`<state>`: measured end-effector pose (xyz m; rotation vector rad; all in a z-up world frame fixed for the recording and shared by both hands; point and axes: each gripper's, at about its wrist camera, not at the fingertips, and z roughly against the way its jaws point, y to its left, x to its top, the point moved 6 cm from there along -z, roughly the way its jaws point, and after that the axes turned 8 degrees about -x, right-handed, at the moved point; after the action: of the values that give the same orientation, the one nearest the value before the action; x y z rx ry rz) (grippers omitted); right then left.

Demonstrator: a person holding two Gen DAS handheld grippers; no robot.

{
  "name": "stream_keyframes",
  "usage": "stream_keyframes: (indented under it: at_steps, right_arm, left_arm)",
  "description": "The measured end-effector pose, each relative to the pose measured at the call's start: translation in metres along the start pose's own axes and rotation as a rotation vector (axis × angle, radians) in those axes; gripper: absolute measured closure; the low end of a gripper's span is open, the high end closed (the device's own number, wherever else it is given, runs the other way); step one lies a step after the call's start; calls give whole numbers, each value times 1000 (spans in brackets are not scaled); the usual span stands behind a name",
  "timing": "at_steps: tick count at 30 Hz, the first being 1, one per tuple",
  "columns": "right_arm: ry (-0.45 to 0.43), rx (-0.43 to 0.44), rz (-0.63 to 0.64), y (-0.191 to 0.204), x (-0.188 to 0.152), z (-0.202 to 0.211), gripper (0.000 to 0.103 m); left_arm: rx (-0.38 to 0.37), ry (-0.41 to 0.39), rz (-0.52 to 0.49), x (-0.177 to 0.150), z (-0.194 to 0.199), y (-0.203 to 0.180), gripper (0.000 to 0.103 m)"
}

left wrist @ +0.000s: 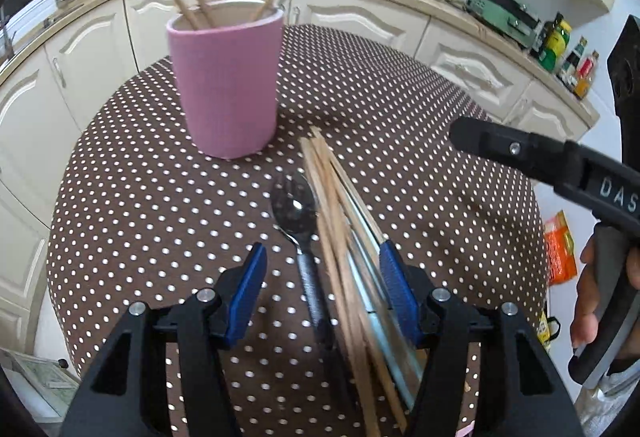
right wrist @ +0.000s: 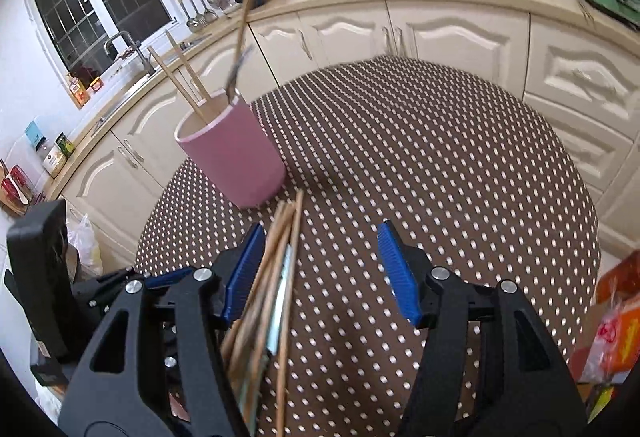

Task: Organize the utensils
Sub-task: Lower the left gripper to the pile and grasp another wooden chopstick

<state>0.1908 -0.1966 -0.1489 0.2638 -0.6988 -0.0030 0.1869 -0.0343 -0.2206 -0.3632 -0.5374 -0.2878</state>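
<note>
Pink cup (left wrist: 226, 85) stands upright near the polka-dot tabletop's (left wrist: 420, 157) far edge, holding three wooden sticks and one spoon. One bundle of chopsticks (left wrist: 340, 237) lies toward the near edge; only the left view shows the dark-handled spoon (left wrist: 298, 221) beside it. Left hand-held gripper (left wrist: 322, 273) and right hand-held gripper (right wrist: 320, 269) both gape, released.

cup (left wrist: 226, 85): pink, pale inside, ahead of fingers | tablecloth (left wrist: 420, 141): brown w/ white dots | chopsticks (left wrist: 340, 221): tan wood, btwn pads | spoon (left wrist: 294, 211): shiny silver bowl, dark grey handle | pads (left wrist: 250, 293): blue, on black fingers | cabinets (right wrist: 460, 33): cream
</note>
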Motion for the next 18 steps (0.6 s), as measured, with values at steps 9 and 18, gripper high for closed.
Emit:
stream_keyframes:
  at_steps: [9, 18]
  right_arm:
    - [44, 16, -4, -7, -20, -3, 44]
    - [64, 16, 10, -2, -19, -5, 44]
  left_arm:
    - [-4, 75, 35, -2, -22, -3, 74]
    - [-38, 72, 81, 3, -25, -1, 97]
